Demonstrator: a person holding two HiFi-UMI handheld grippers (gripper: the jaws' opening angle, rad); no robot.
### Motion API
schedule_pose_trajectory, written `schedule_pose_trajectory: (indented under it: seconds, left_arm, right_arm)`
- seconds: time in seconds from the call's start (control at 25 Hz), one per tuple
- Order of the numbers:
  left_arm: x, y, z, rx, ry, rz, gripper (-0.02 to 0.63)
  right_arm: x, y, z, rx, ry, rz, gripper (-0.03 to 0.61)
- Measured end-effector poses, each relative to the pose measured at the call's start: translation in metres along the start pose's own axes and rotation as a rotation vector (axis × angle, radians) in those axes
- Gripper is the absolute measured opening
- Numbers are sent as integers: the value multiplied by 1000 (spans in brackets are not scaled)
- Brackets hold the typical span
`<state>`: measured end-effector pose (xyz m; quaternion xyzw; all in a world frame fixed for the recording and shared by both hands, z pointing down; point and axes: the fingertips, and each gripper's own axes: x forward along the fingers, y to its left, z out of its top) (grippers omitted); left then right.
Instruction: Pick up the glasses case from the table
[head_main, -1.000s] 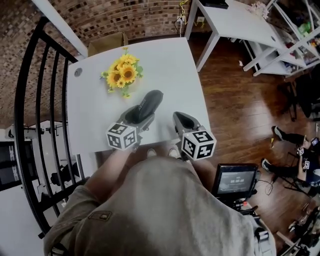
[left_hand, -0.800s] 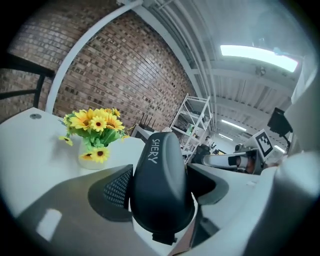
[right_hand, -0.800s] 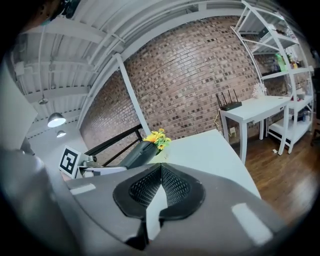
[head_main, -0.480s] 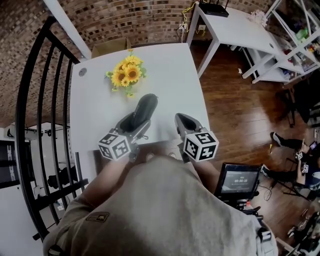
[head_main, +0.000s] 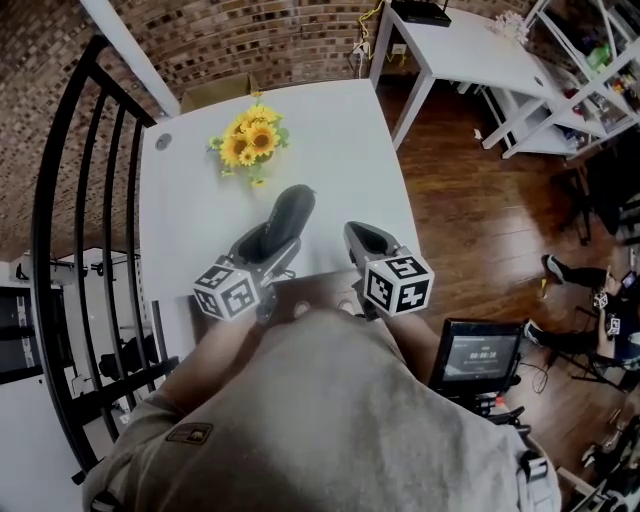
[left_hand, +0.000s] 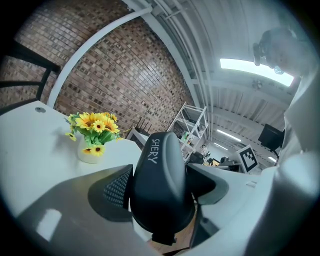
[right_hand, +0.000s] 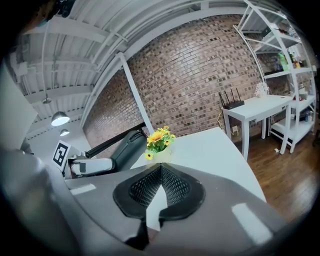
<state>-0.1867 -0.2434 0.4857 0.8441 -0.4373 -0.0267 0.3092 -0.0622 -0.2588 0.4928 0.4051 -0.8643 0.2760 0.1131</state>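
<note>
Grip steadiness is mattering most here: the lift should be going straight up, with the case level. Left tool (head_main: 265, 242) is clamping the dark, rounded hard-shell glasses case (left_hand: 161, 190) across its sides, over the near part of the white counter (head_main: 340, 150). Right tool (right_hand: 159, 187) is sitting clenched on nothing. Yellow sunflowers in a white pot (left_hand: 92, 135) are standing farther back.
</note>
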Motion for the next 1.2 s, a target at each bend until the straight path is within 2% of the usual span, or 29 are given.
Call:
schedule_pose_trajectory:
  seconds: [1.2]
  left_arm:
    - [-8, -6, -7, -6, 26, -9, 336]
  right_arm:
    - [-5, 8, -3, -22, 23, -1, 11]
